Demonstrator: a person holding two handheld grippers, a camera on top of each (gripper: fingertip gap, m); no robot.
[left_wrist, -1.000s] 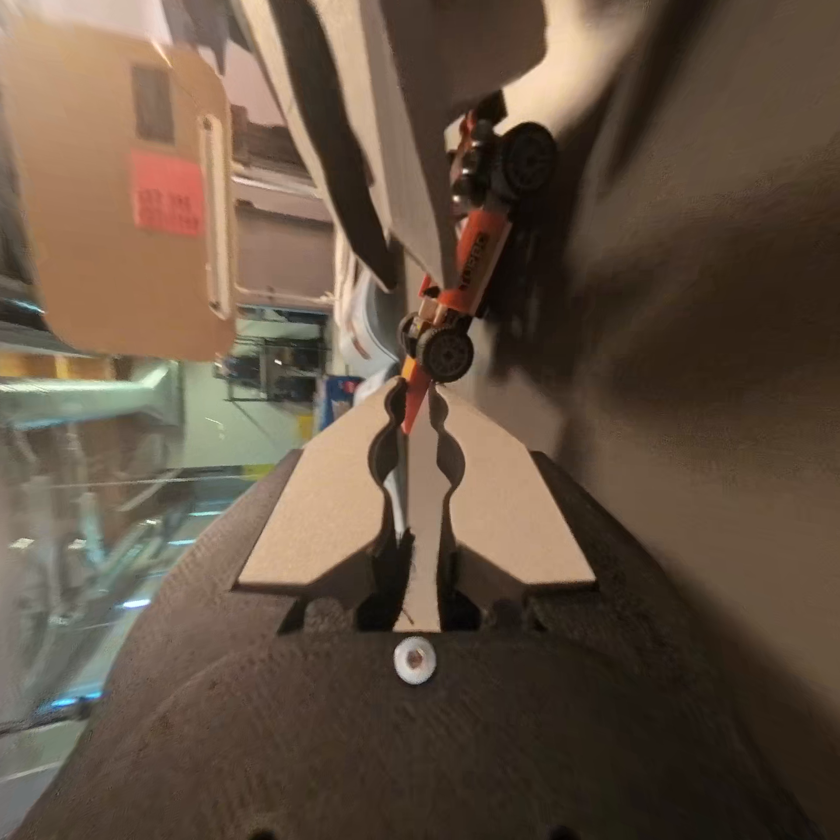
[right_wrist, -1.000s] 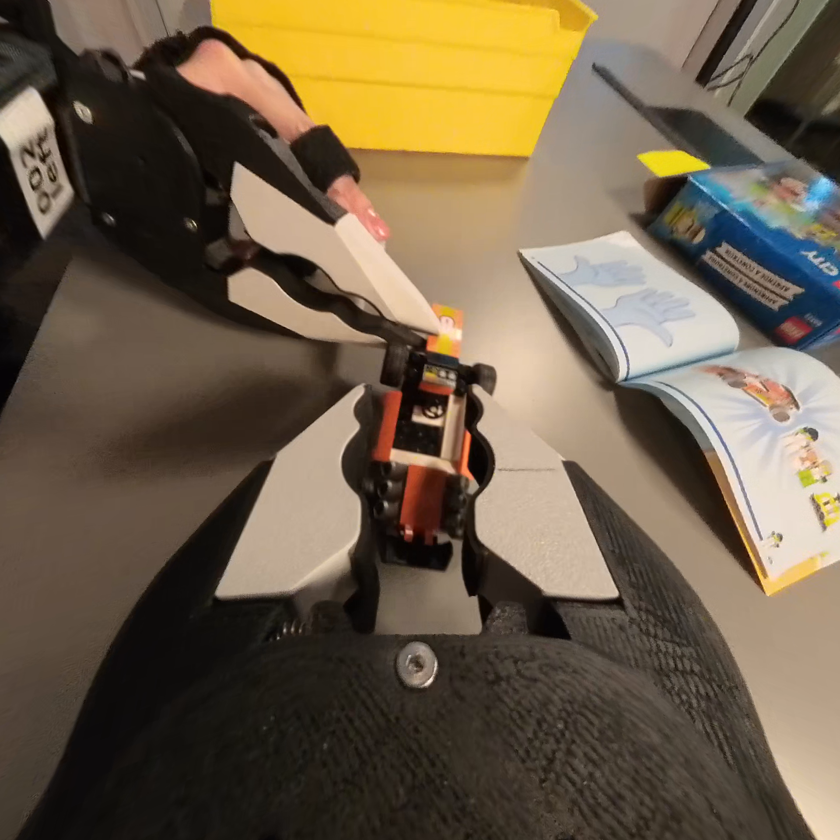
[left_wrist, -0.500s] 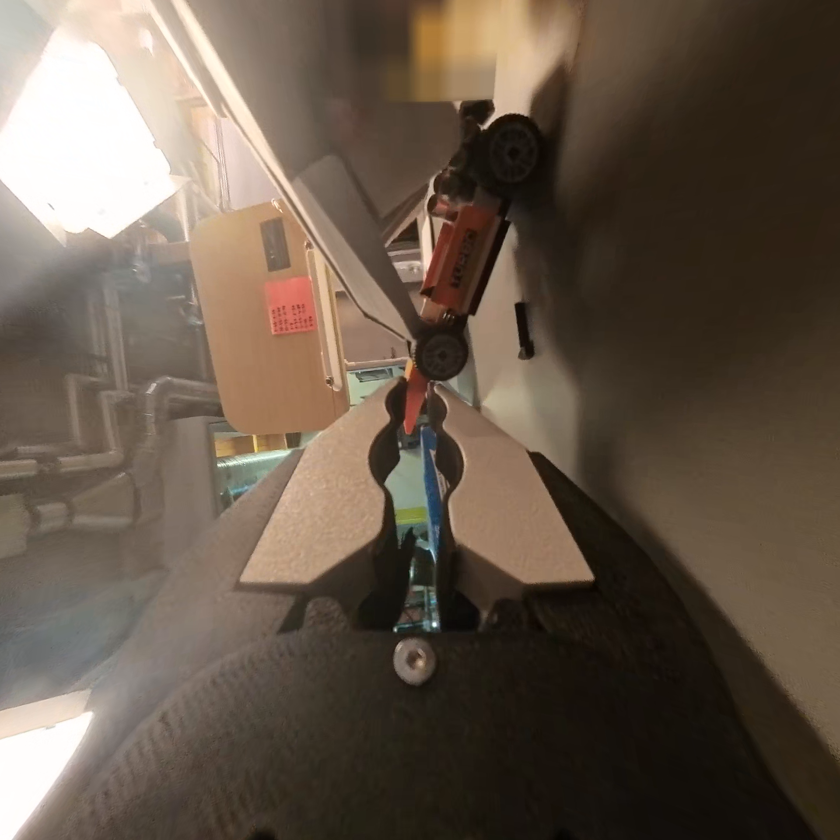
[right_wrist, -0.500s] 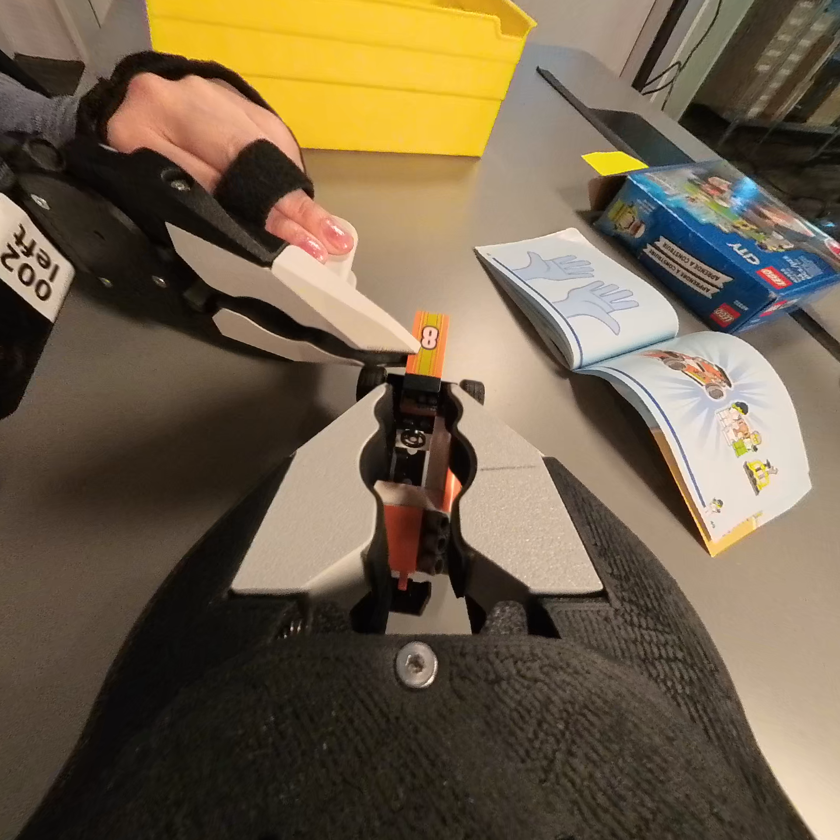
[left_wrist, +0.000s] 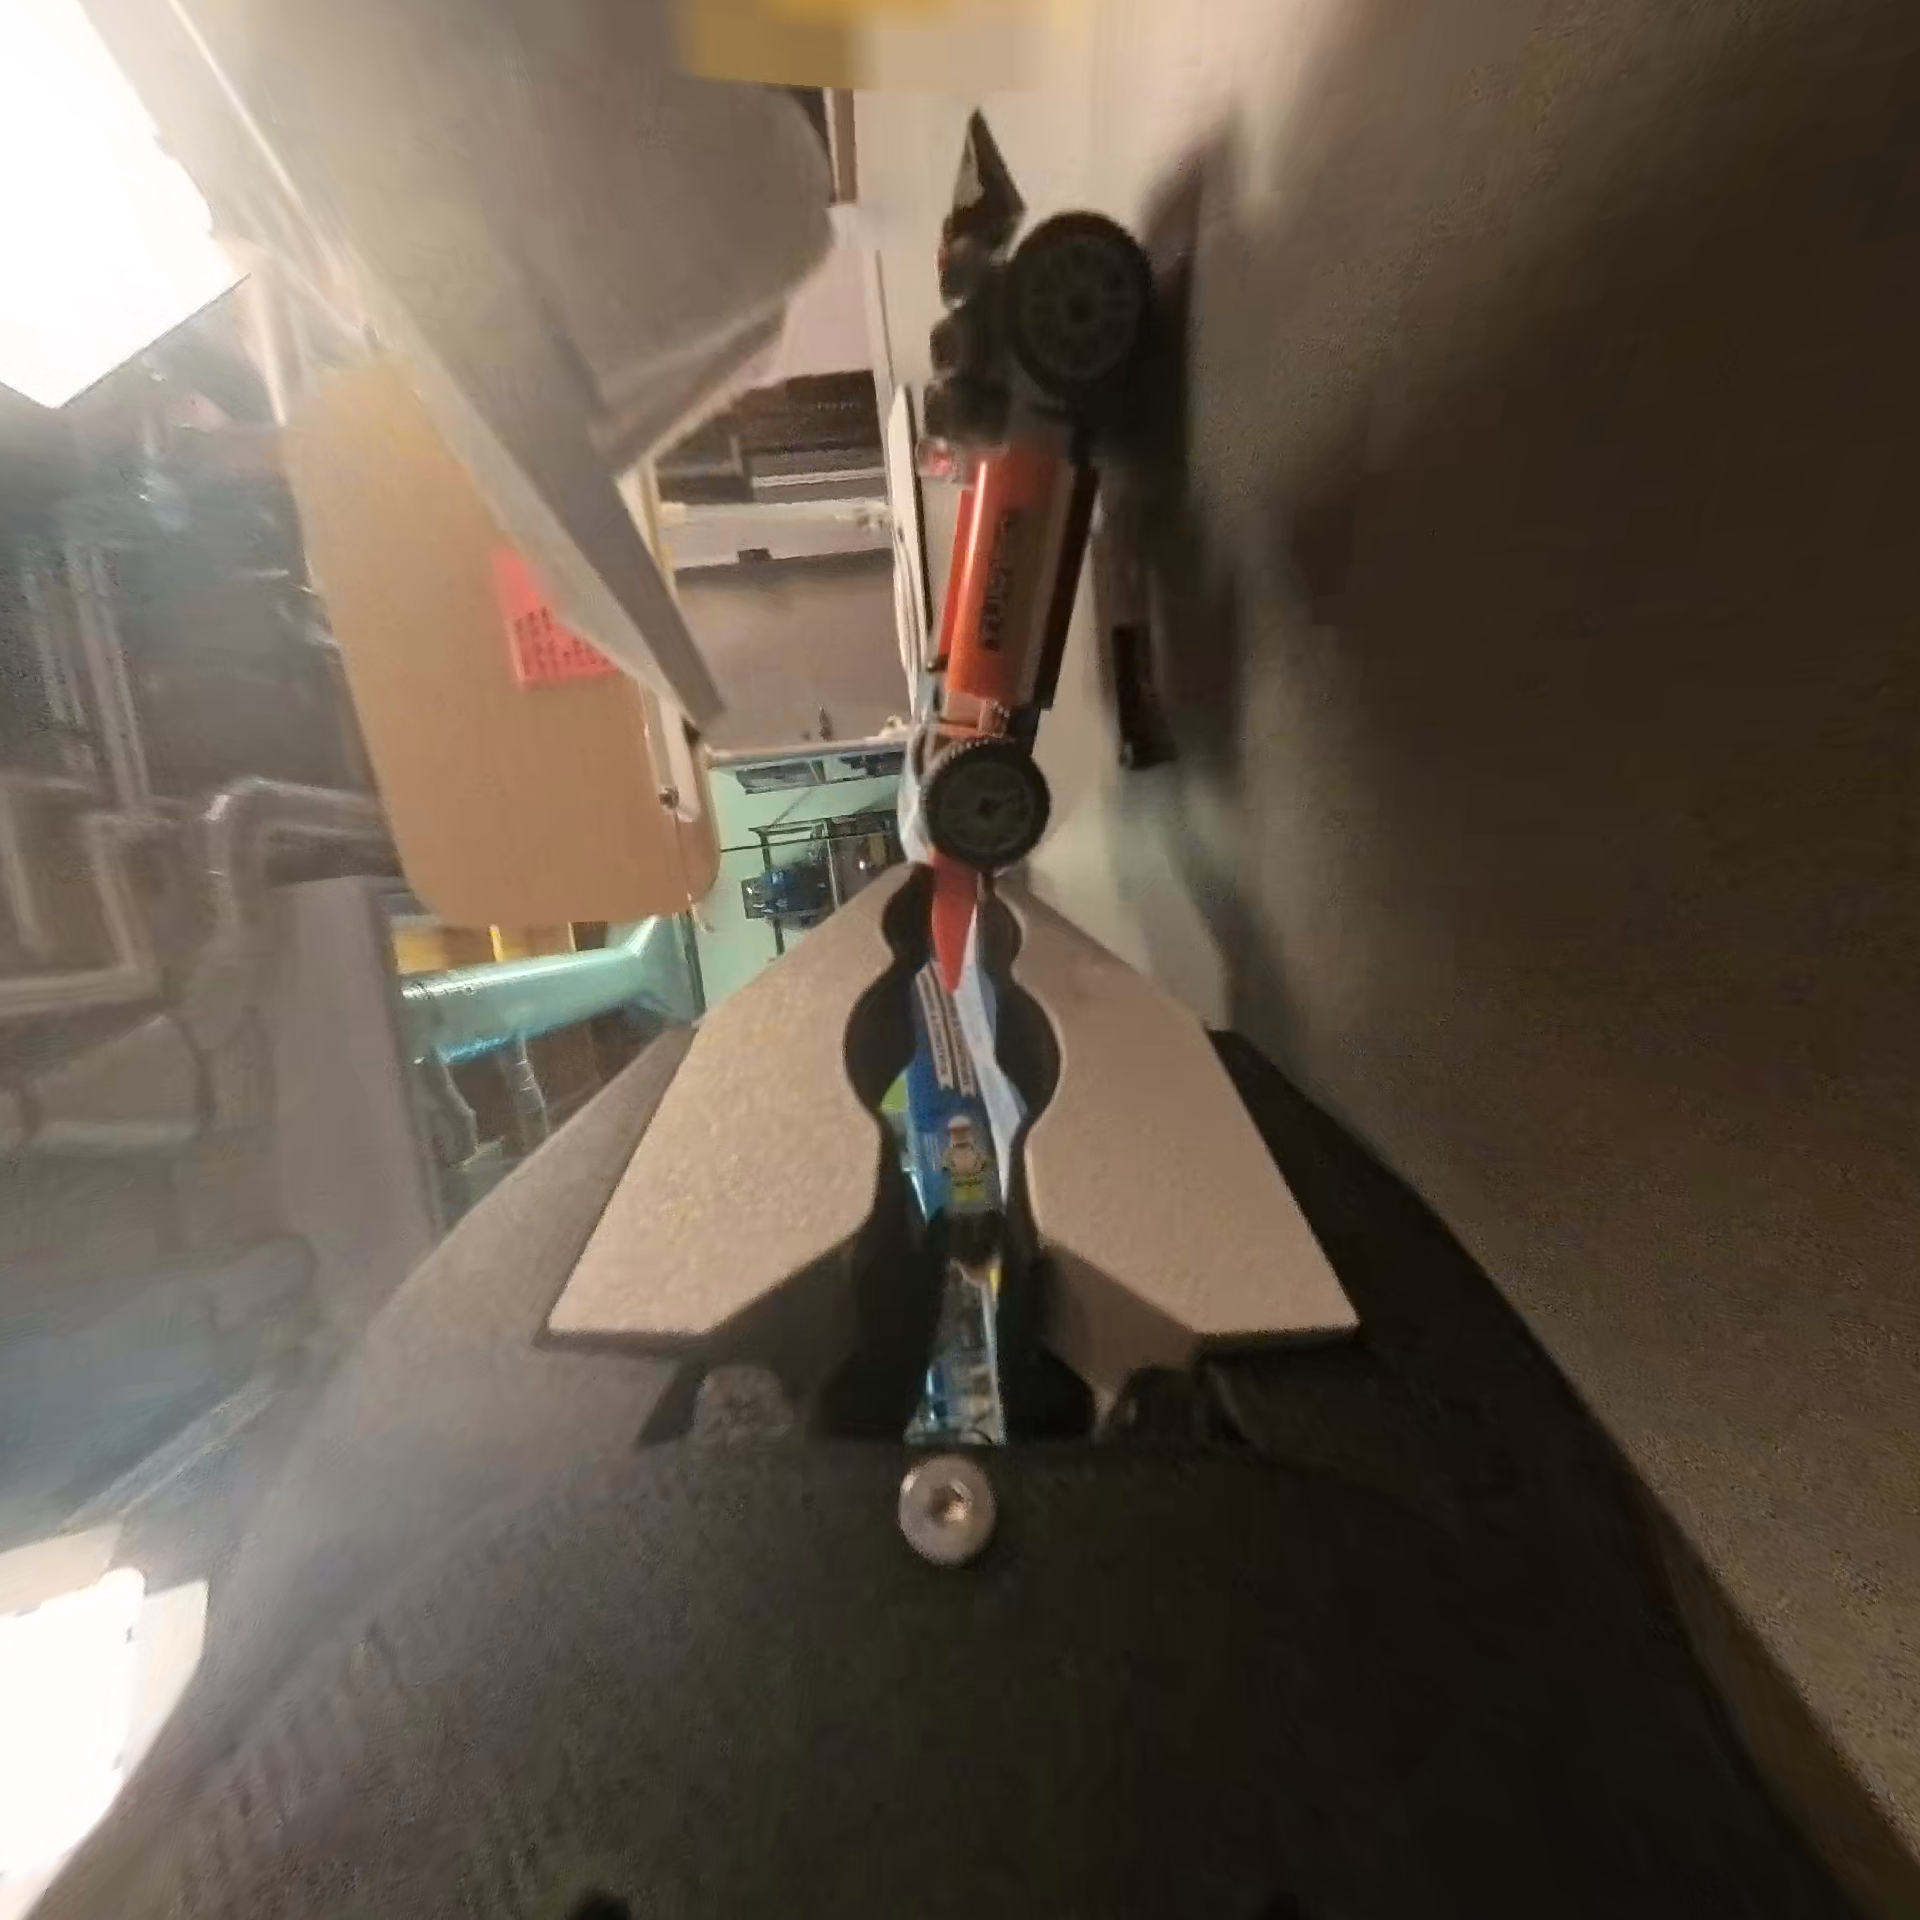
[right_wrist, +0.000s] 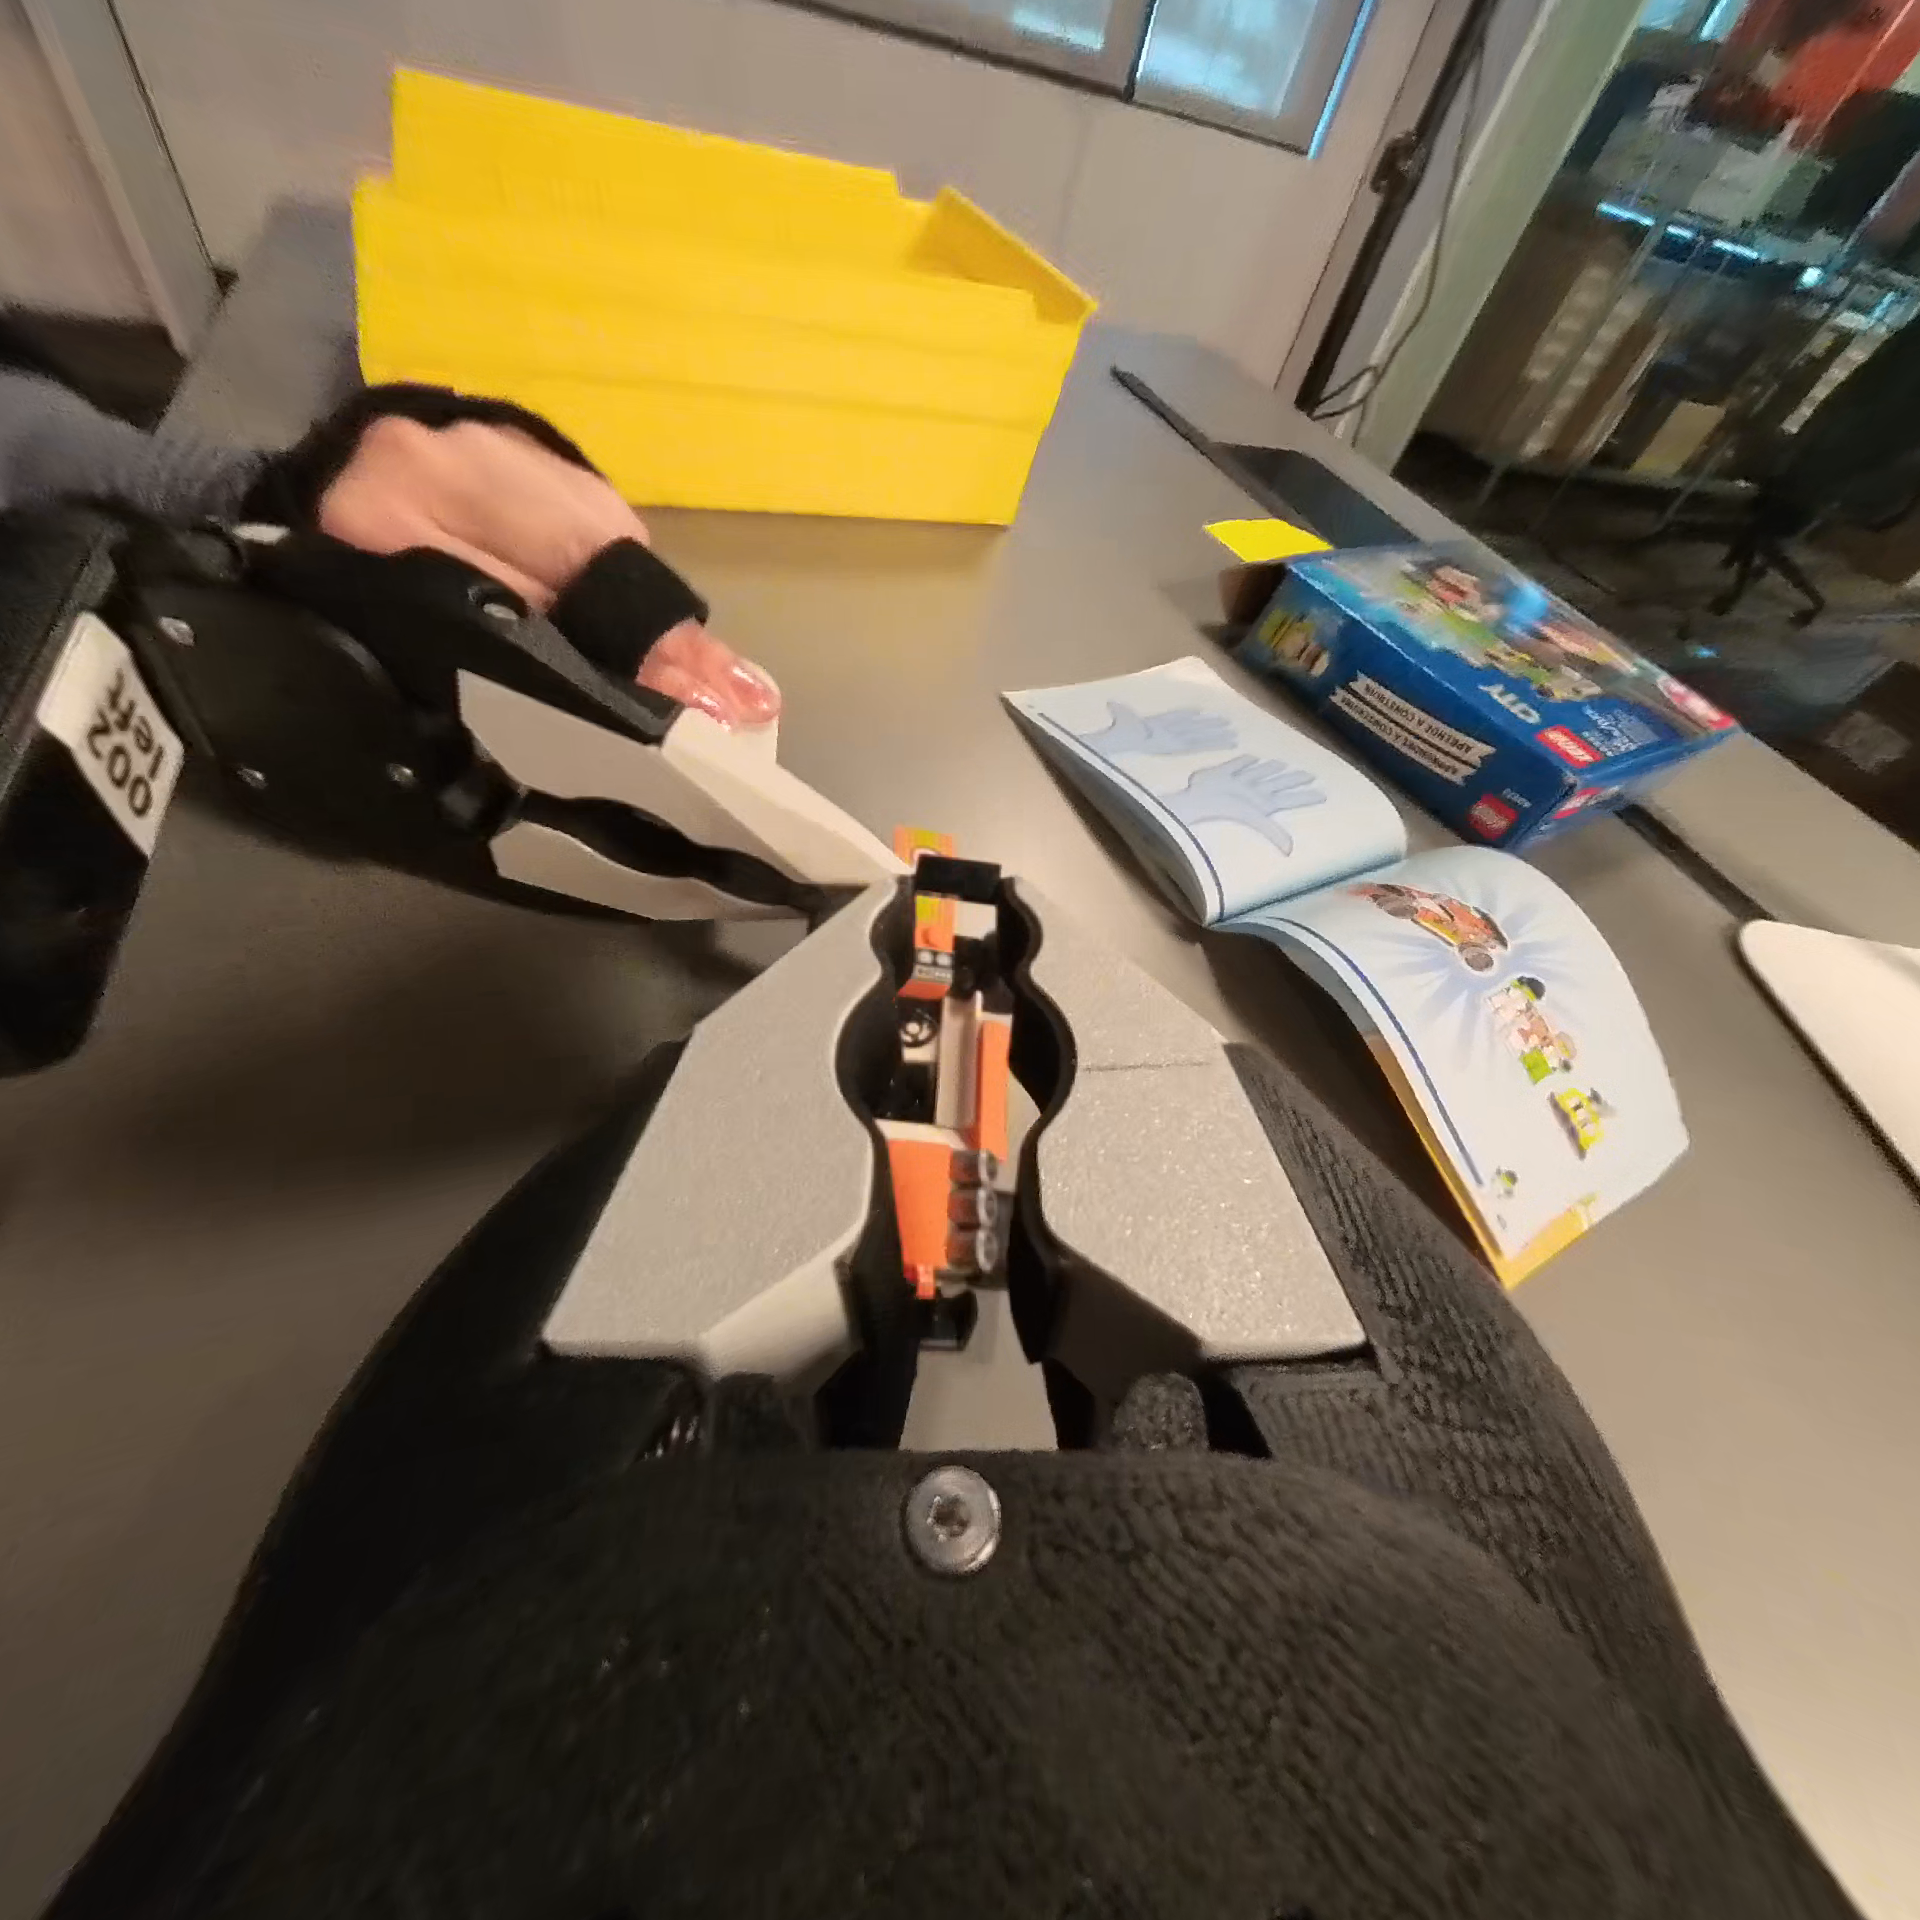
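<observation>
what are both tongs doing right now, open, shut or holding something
Left tongs: nearly shut, pinching the orange nose tip of the toy car.
Right tongs: closed along the sides of the same orange toy car, gripping its body.

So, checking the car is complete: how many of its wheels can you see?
2, both in the left wrist view: a large rear wheel near the top, a smaller front wheel just past the left gripper. Far-side wheels may be hidden.
</observation>
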